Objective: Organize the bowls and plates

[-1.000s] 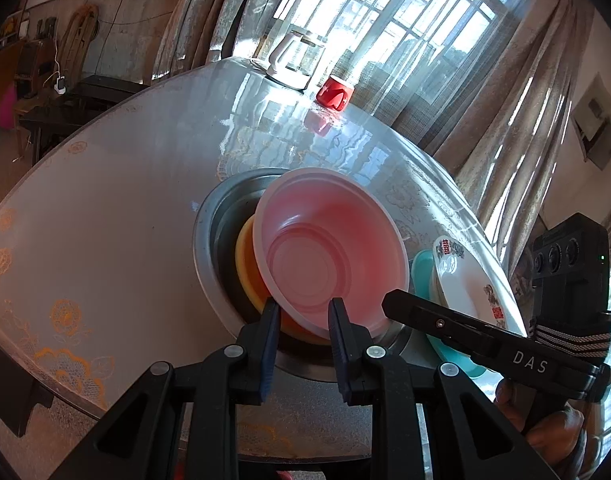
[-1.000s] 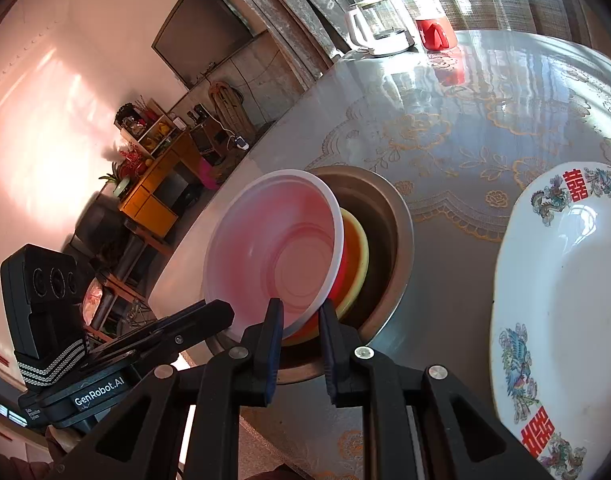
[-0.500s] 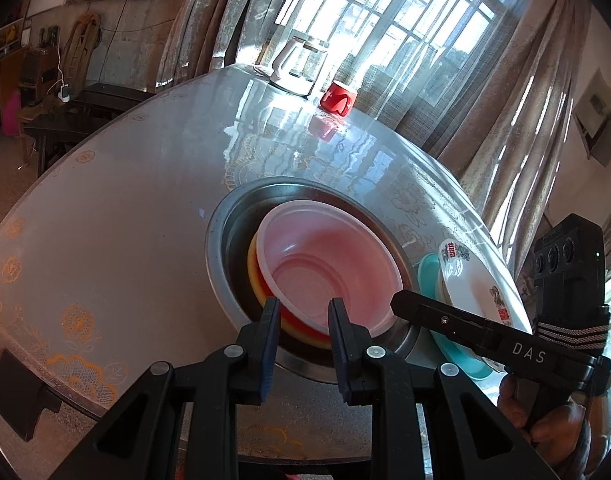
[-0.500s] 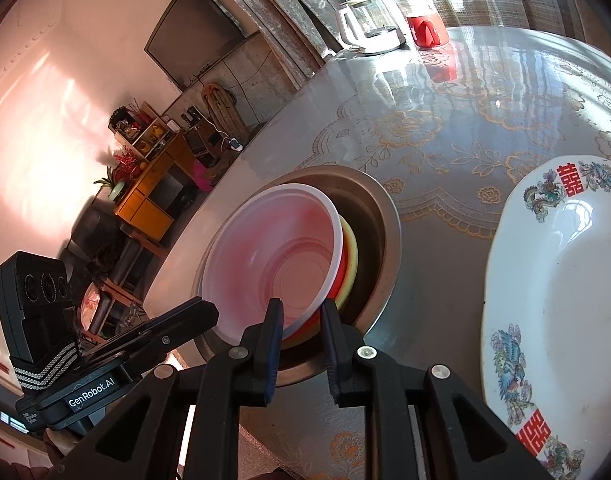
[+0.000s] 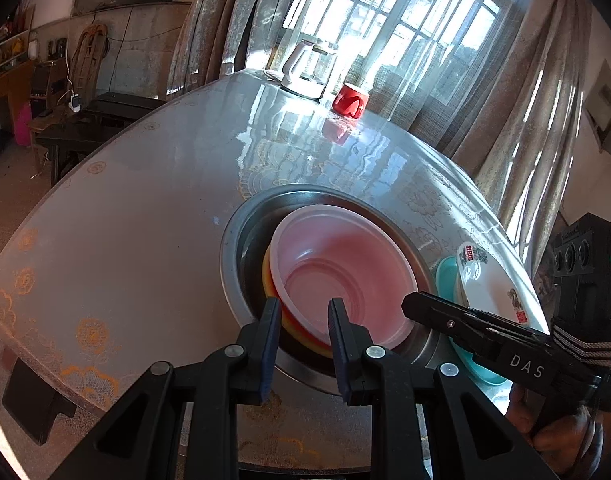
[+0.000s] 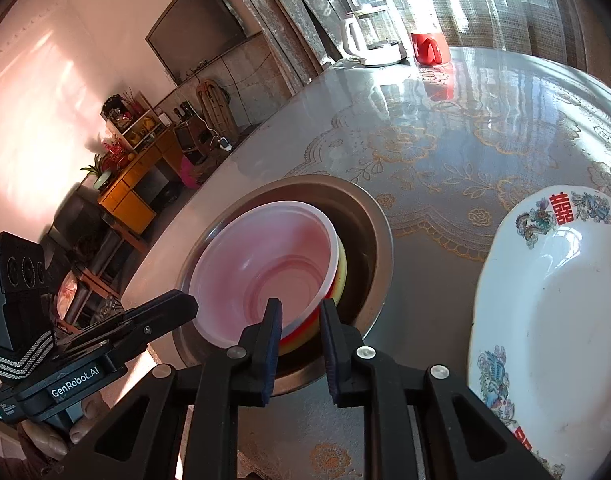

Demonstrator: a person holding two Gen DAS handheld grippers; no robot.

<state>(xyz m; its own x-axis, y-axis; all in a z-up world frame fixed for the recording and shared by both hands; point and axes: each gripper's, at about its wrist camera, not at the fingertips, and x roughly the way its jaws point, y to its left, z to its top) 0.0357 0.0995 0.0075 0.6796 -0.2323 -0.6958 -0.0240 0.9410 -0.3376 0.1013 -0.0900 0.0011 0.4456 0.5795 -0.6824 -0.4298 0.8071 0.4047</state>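
Two grippers, both mine, at the near edge of the round table (image 5: pixel 117 240). Left gripper (image 5: pixel 304 334): fingers parted, straddling the near rim of the pink bowl (image 5: pixel 341 272), apparently not pressing it. Right gripper (image 6: pixel 300 332): fingers likewise parted, with the same rim and the stack edge showing between them; whether a pad touches I cannot tell. Pink bowl: nested mouth-up on a red bowl (image 6: pixel 305 326) and a yellow bowl (image 6: pixel 342 276), all inside the steel basin (image 6: pixel 375 236) near the table's near edge, the stack sitting toward the basin's left side. Axis: bowl round, no long axis; mouth faces up, tipped slightly, not quite level. Step in hand, by my judgement: releasing the pink bowl into the stack. To do well: part both pairs of fingers fully before backing off, draw straight back so no pad drags the rim, and check that the bowl settles level. Plate (image 6: pixel 553 296): patterned, on a teal dish (image 5: pixel 445 280), just right of the basin. Kettle (image 5: pixel 305 68) and red cup (image 5: pixel 350 99): far edge.
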